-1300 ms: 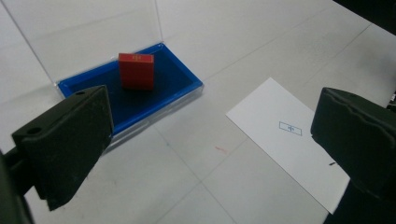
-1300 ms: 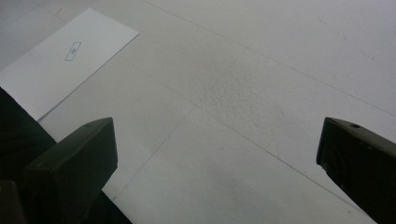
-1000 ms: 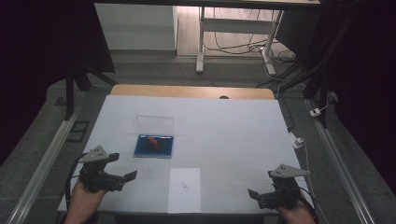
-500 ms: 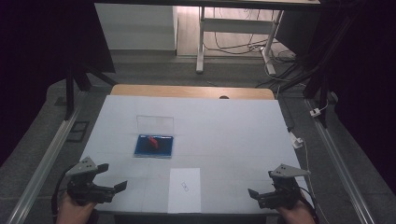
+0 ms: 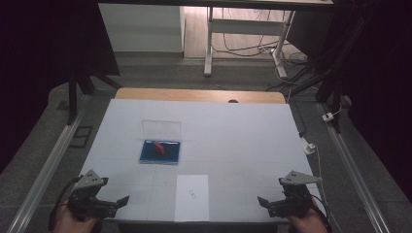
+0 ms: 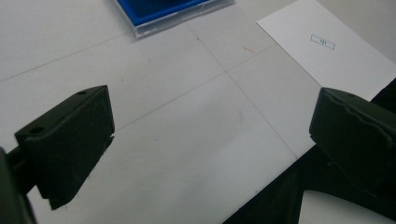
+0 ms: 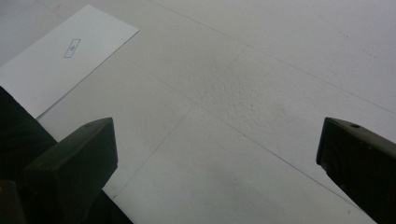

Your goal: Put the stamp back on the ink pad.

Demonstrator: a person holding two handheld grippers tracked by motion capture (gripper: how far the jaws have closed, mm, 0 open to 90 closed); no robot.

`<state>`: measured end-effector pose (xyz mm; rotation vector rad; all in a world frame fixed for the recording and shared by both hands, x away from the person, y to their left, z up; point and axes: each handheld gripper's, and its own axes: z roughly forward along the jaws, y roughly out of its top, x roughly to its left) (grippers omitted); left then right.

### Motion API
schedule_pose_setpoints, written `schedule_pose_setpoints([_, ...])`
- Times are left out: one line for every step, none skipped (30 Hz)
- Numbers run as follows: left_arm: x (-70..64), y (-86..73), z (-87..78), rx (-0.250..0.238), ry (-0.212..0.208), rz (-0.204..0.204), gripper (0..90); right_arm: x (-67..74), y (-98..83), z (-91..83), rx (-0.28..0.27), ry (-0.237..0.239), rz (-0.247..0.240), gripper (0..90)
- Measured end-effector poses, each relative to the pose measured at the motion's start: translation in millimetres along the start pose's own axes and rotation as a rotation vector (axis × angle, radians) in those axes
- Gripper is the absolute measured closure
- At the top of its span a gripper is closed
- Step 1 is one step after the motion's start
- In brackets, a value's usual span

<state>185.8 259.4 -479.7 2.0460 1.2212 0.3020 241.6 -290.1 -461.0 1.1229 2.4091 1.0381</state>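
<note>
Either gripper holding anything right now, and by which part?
Nothing is held. The left gripper and right gripper are both open over bare table.

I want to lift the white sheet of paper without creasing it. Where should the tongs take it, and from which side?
Probably at its near short edge: the white sheet lies flat on the table, so elsewhere nothing stands up to pinch, but this edge reaches the table's front rim. Come from the person's side, one jaw above and one below. The left tongs and right tongs both stand open nearby.
</note>
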Motion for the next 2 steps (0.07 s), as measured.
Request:
schedule_pose_setpoints([0.3,0.3,0.1,0.001,-0.003,-0.001,0.4,-0.1,-0.1,0.1,0.0,-0.001,0.0,0.0])
schedule_pose_setpoints([0.8,0.8,0.2,0.0,-0.009,-0.004,0.4,-0.2,-0.2,0.3,0.003,-0.002,-0.003,0.0])
